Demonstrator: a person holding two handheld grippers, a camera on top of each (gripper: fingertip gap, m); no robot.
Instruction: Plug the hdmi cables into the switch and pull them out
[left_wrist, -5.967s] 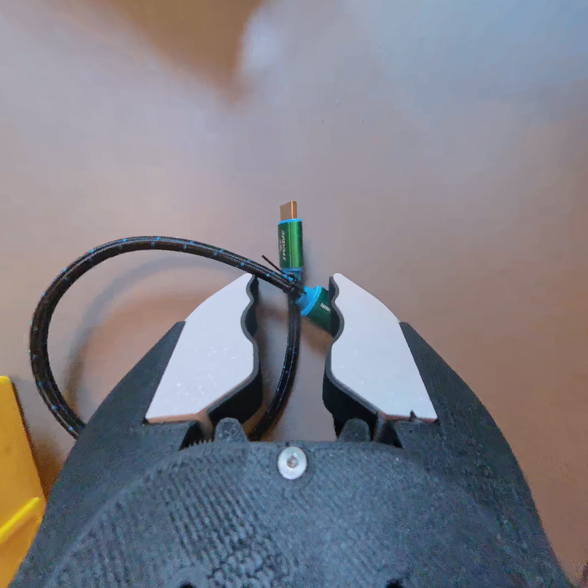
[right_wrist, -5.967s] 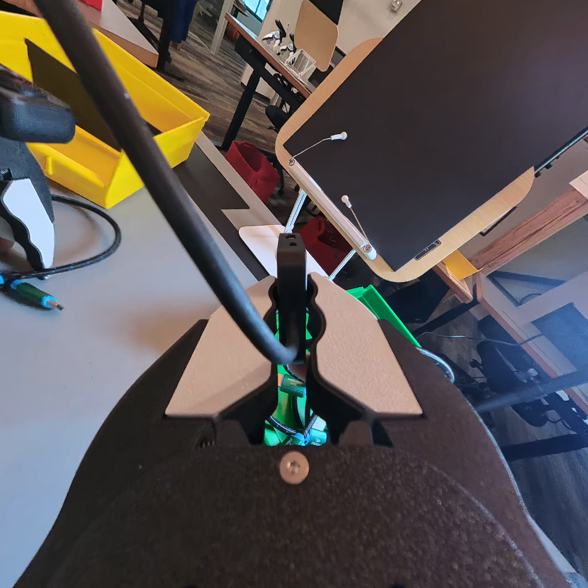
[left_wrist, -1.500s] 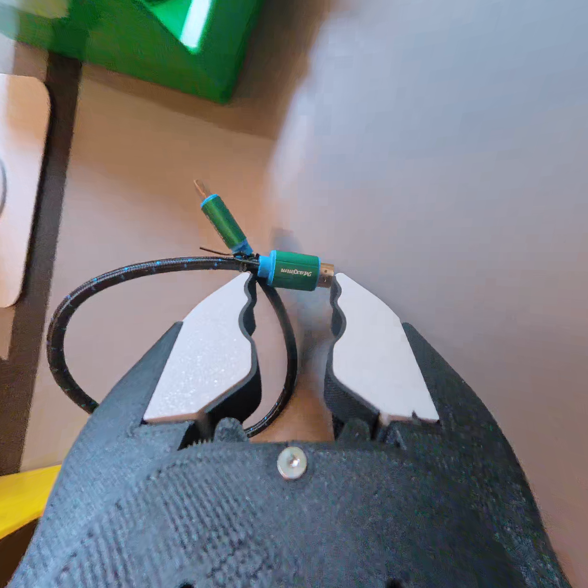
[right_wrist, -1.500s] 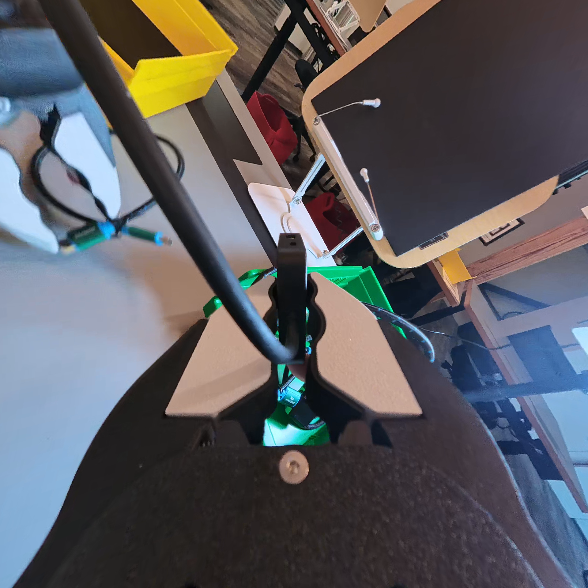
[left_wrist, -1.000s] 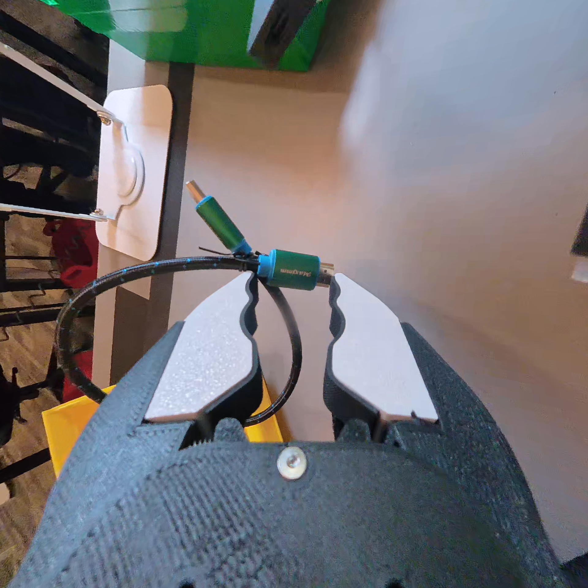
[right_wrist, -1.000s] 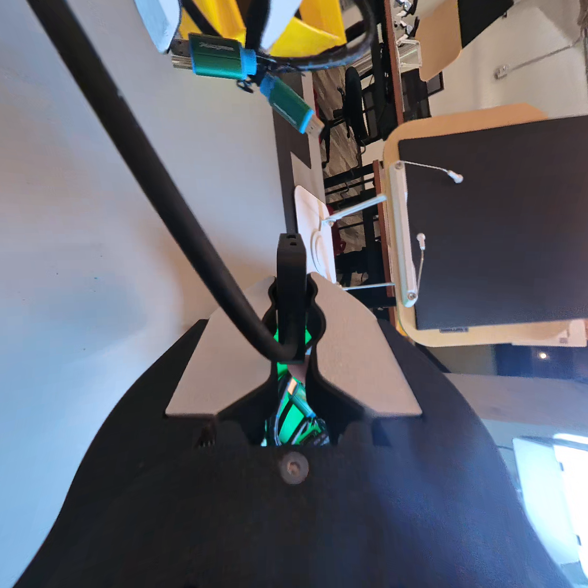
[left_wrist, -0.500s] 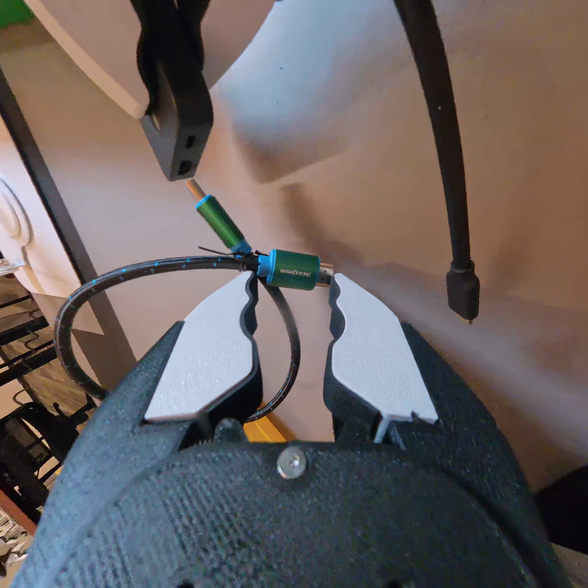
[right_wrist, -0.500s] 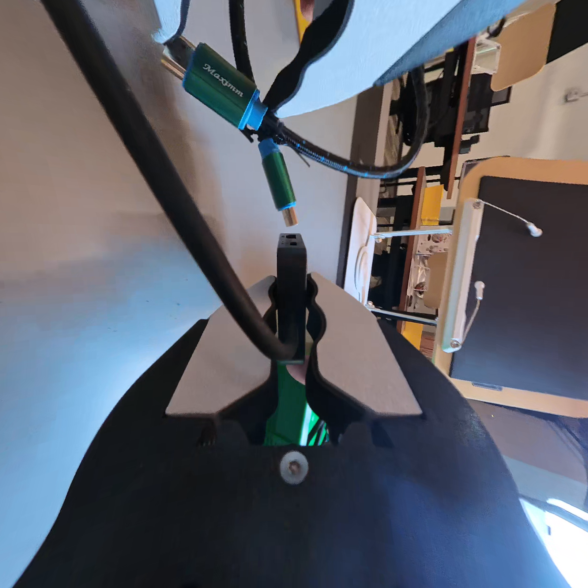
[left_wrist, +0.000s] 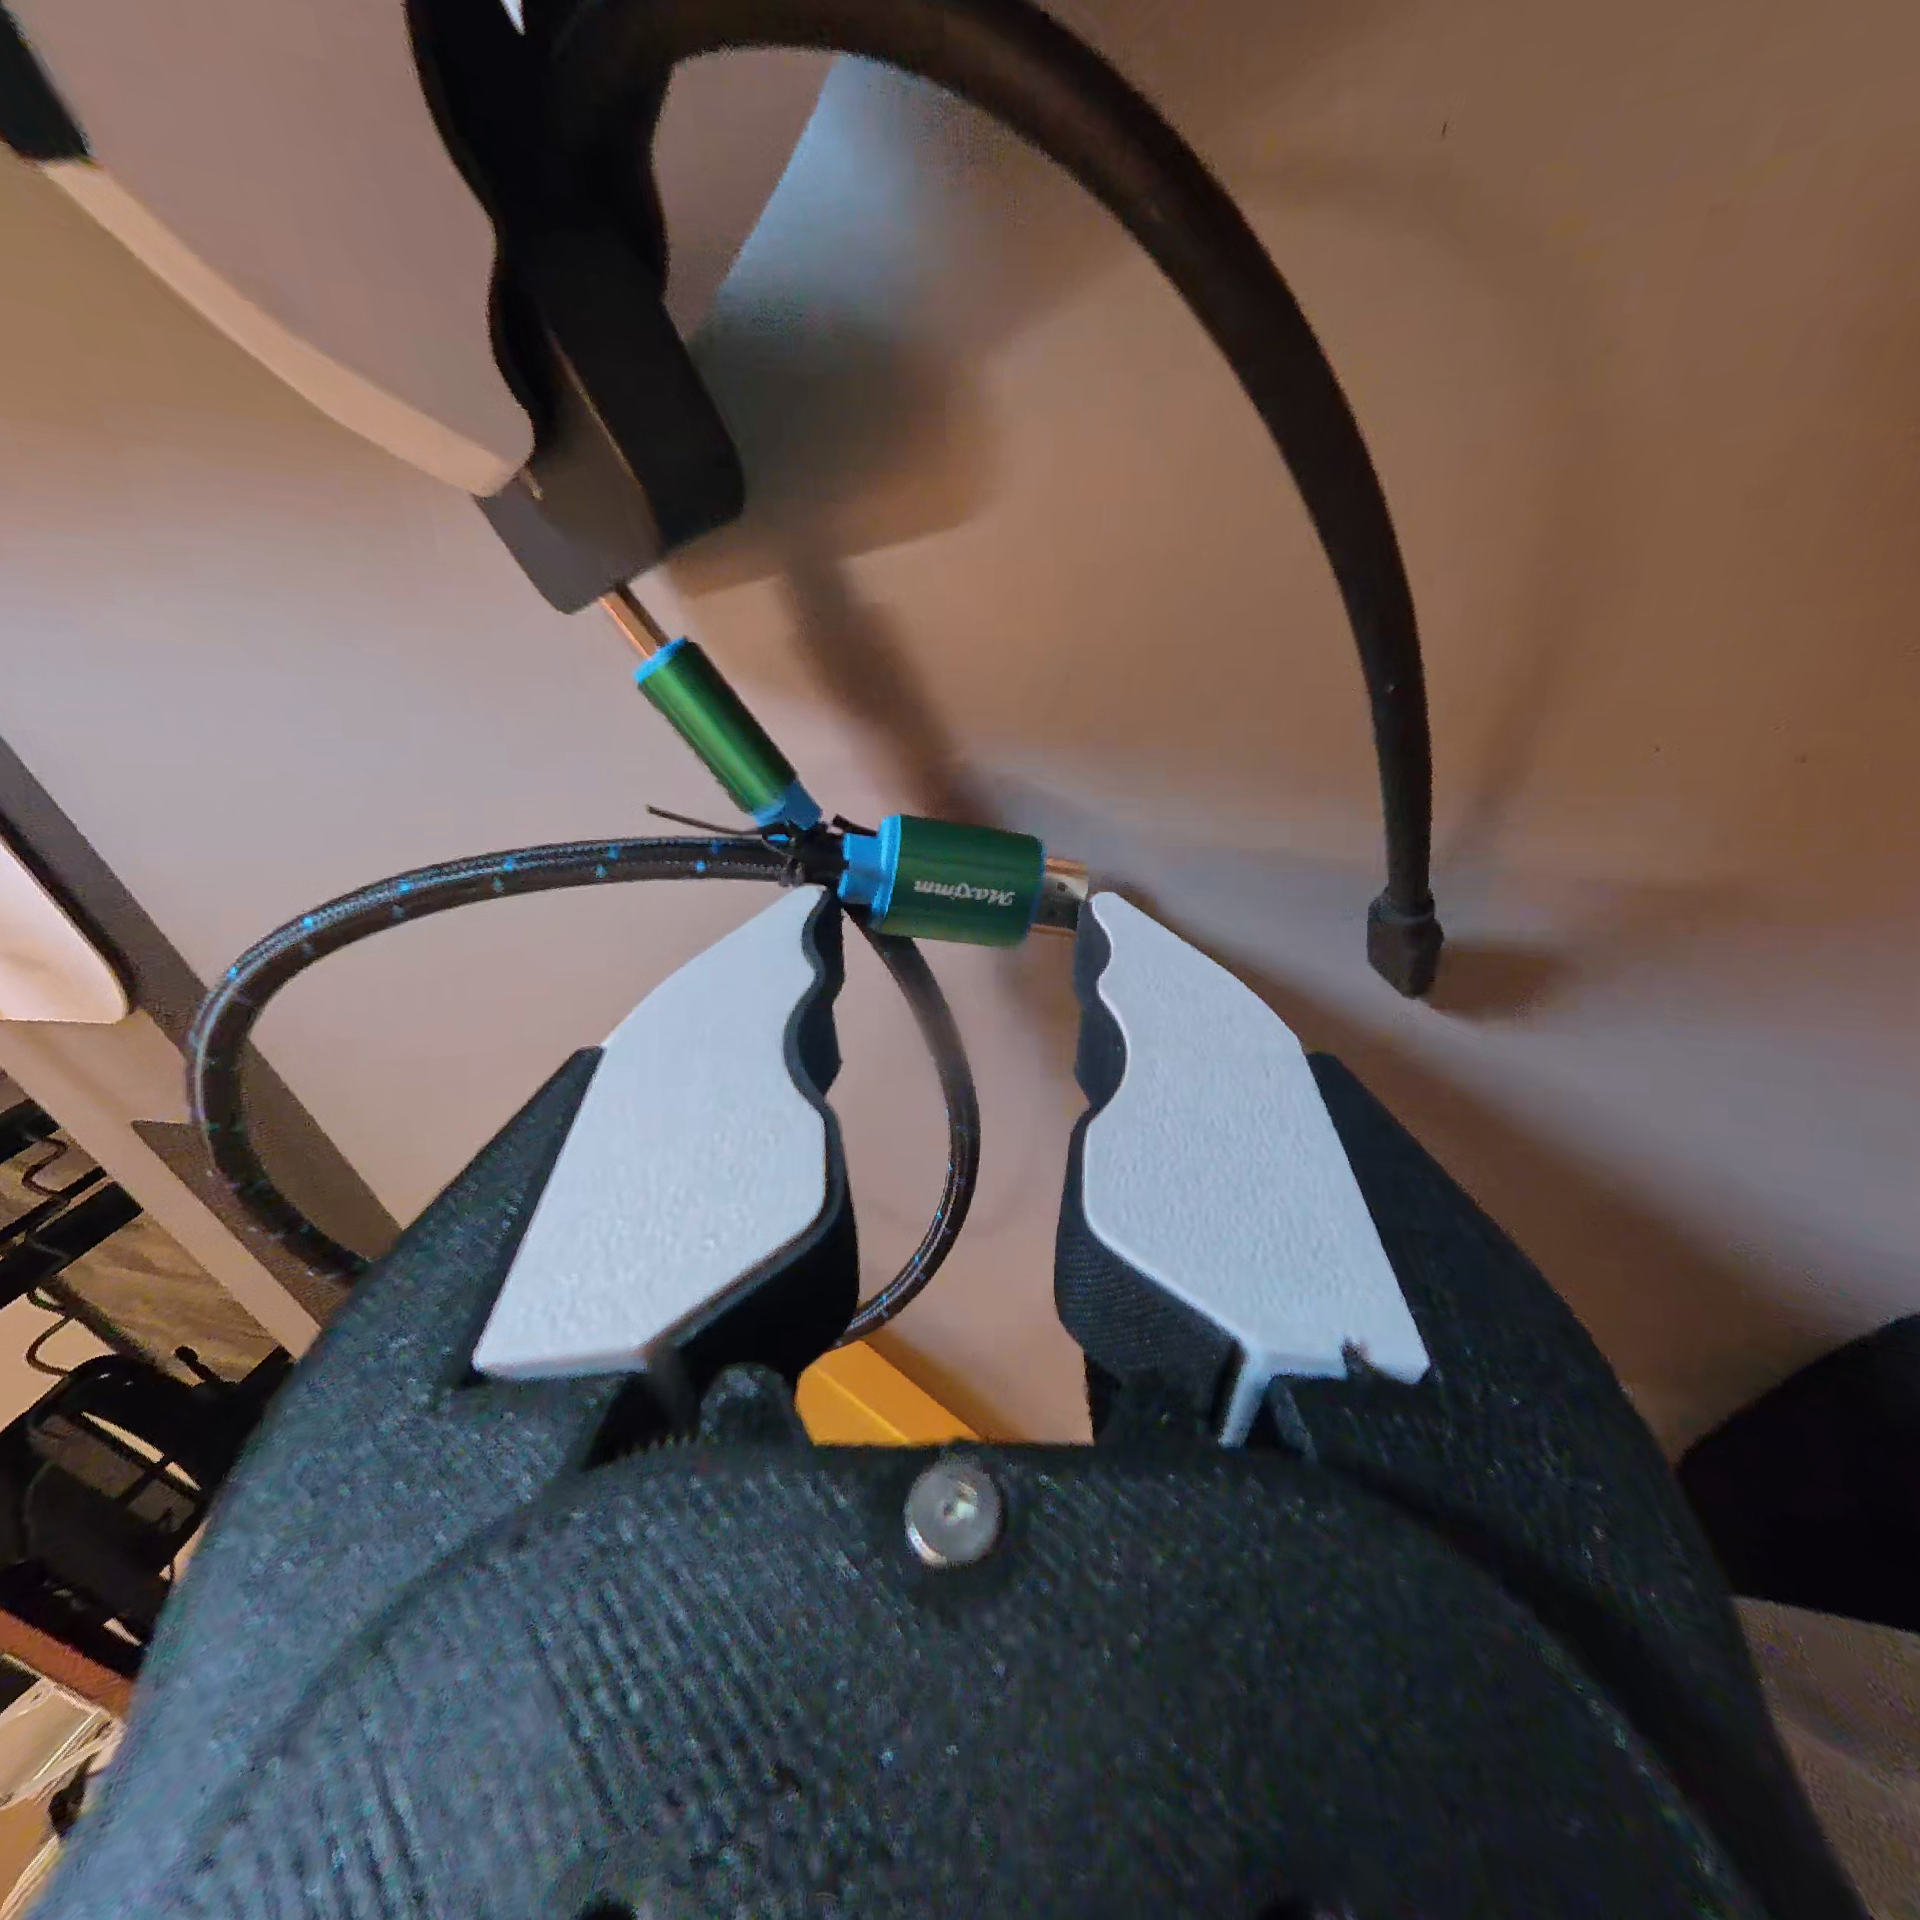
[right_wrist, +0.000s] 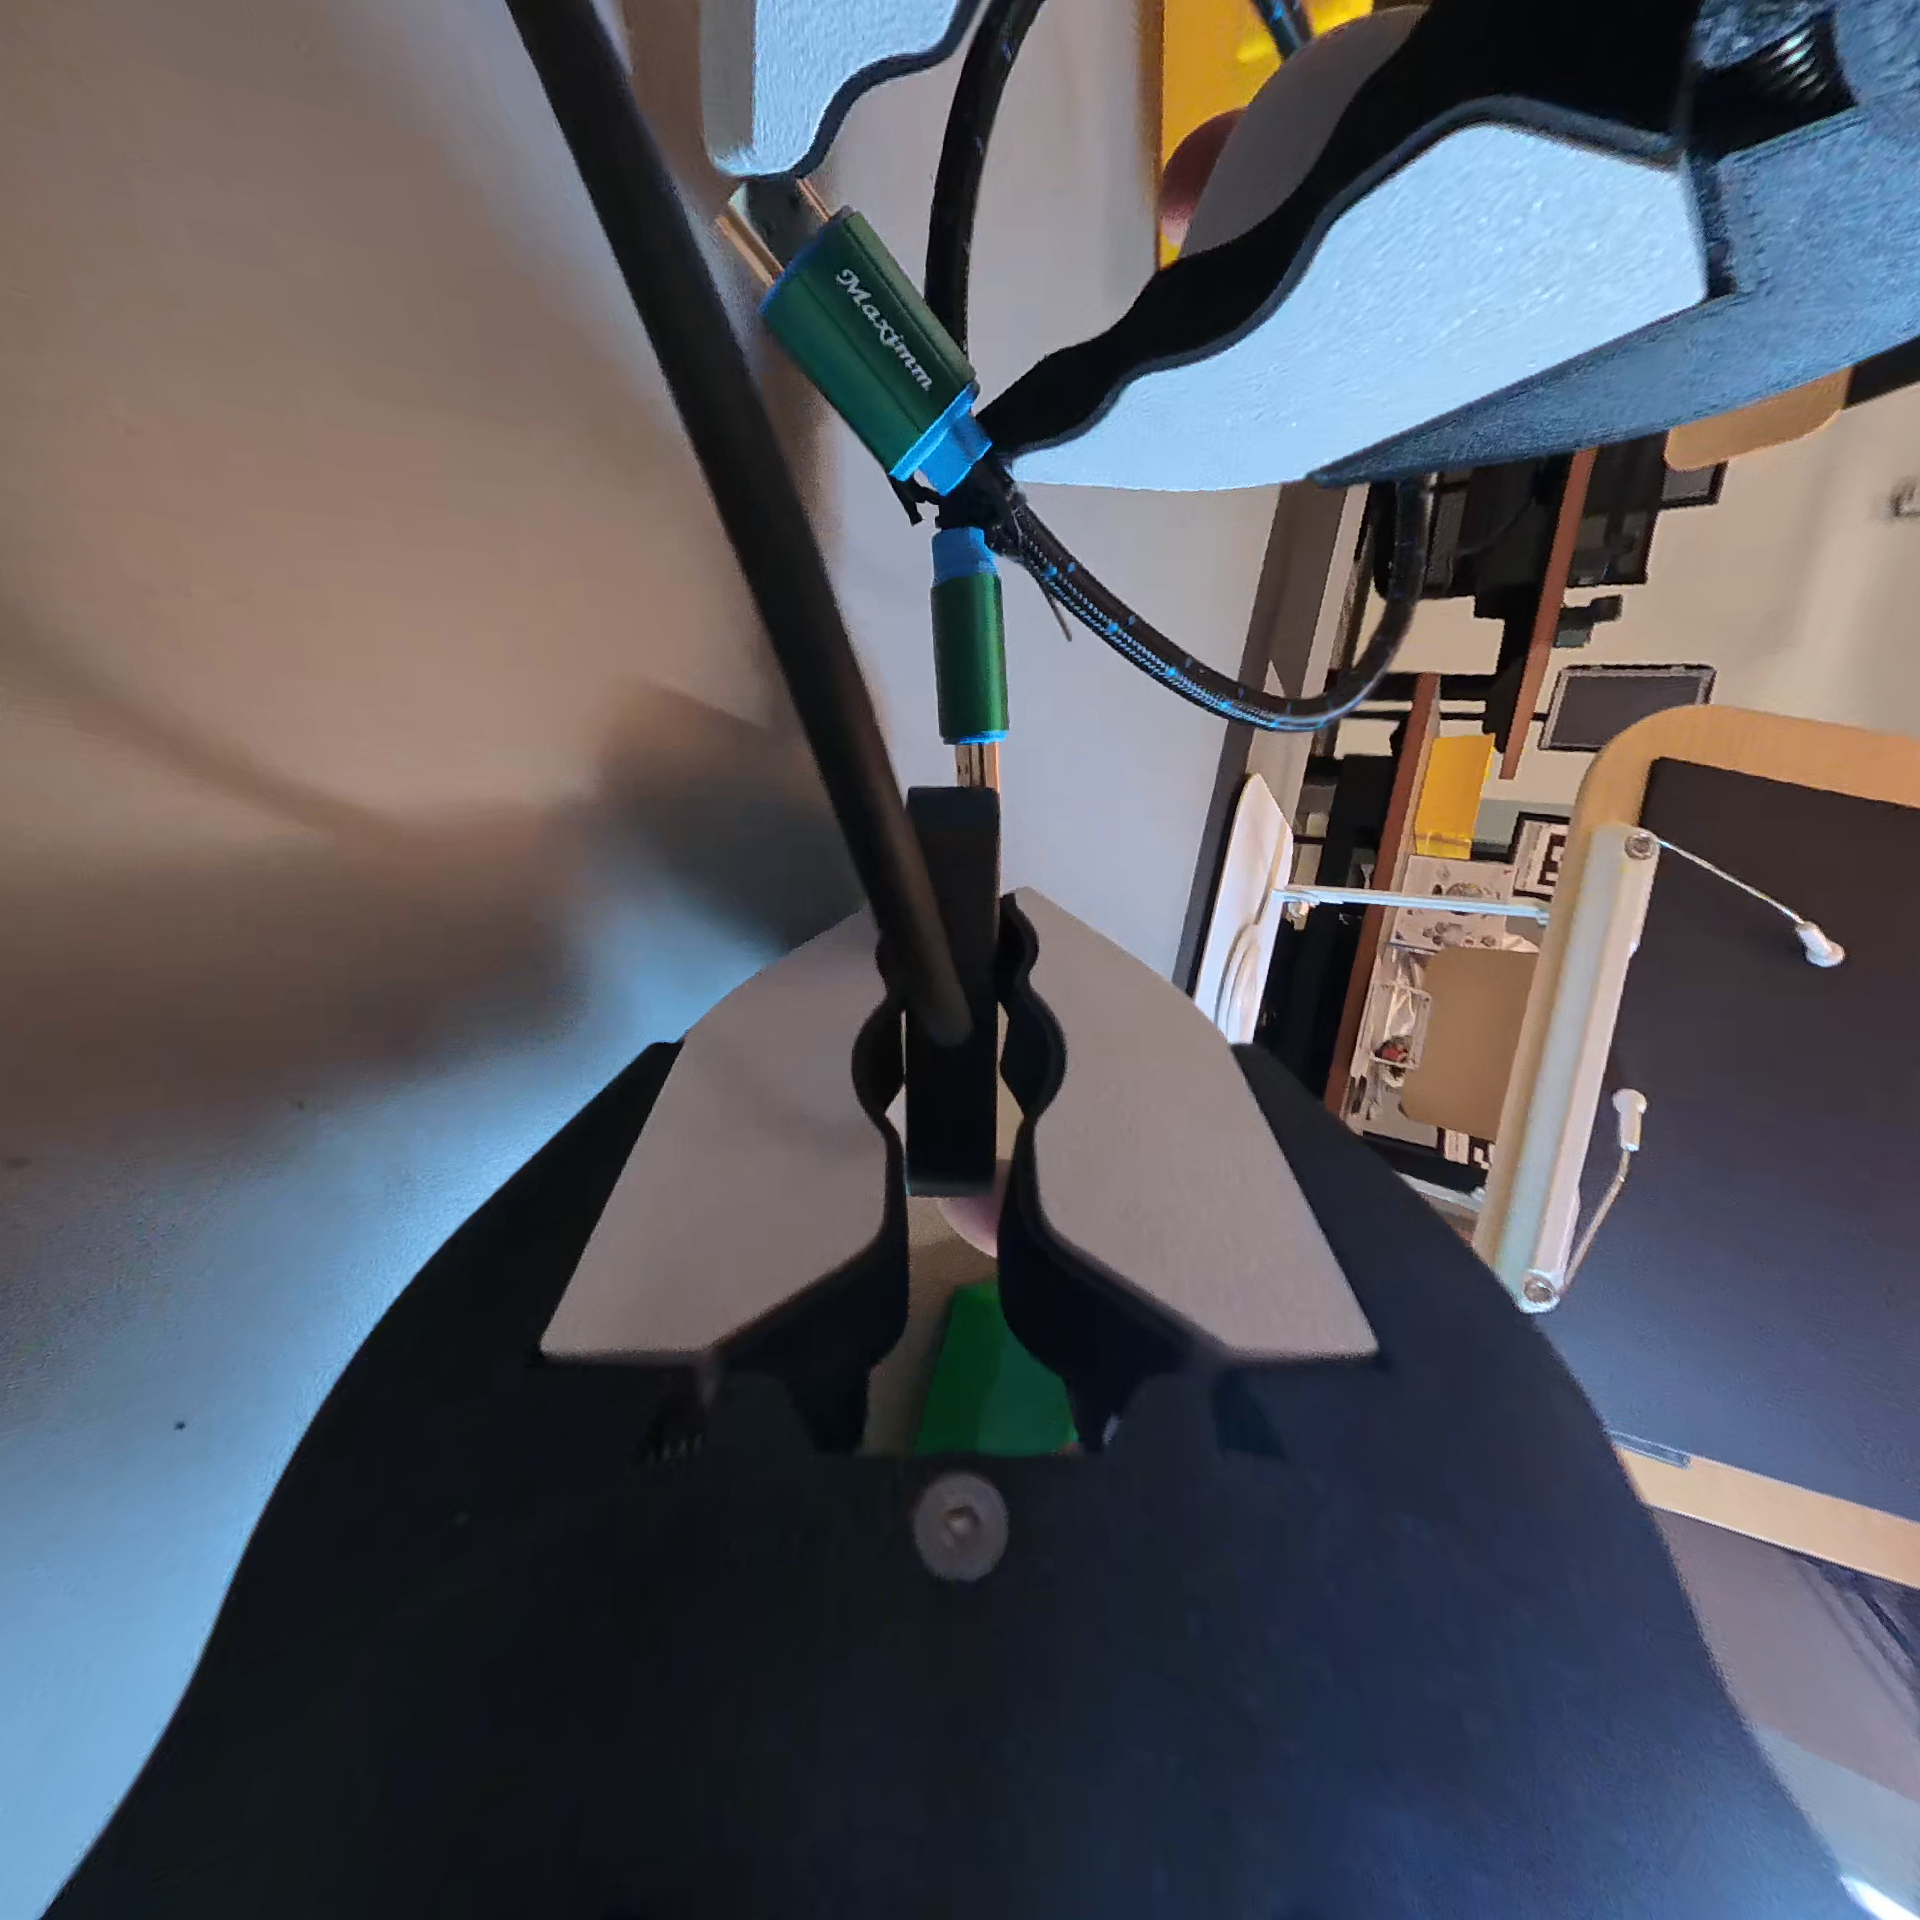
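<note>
Risking a bent gold tip at the black switch (right_wrist: 951, 997) pinched edge-on in the right gripper (right_wrist: 951, 1039), with the left gripper (left_wrist: 951, 914) clamping crosswise the wide green plug (left_wrist: 956, 881) and steering its tied-on slim green plug (left_wrist: 717, 732) only loosely.

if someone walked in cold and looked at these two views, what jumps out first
The bright green plug at centre frame, its gold tip meeting the end of the black switch clamped in the right gripper. Just above it, a second, bigger green plug sits crosswise between the fingertips of the left gripper, the two joined by a looping braided black-and-blue cable. A thick black cable arcs away from the switch over the pale table.
</note>
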